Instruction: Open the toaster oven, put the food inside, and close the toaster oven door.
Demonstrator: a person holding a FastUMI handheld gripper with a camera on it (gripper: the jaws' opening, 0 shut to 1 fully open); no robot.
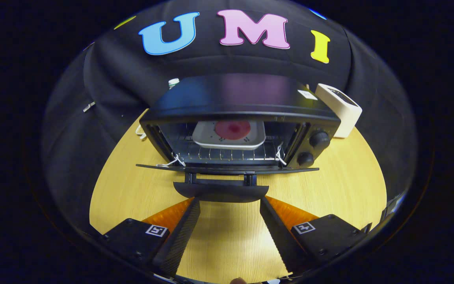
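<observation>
A black toaster oven (239, 106) stands on the wooden table just ahead of me. Its door (227, 169) hangs fully down and flat, with the door handle (219, 192) nearest me. Inside, on the wire rack (227, 154), rests a white square plate (229, 136) carrying a round red piece of food (233, 129). My gripper (230, 201) is open, its fingertips right at the handle's two ends, nothing held between them. Whether they touch the handle I cannot tell.
Two black knobs (313, 148) sit on the oven's right front. A white box-shaped device (339, 108) stands behind the oven on the right. A small white item (140, 130) lies left of the oven. The light wood table (132, 189) spreads to both sides.
</observation>
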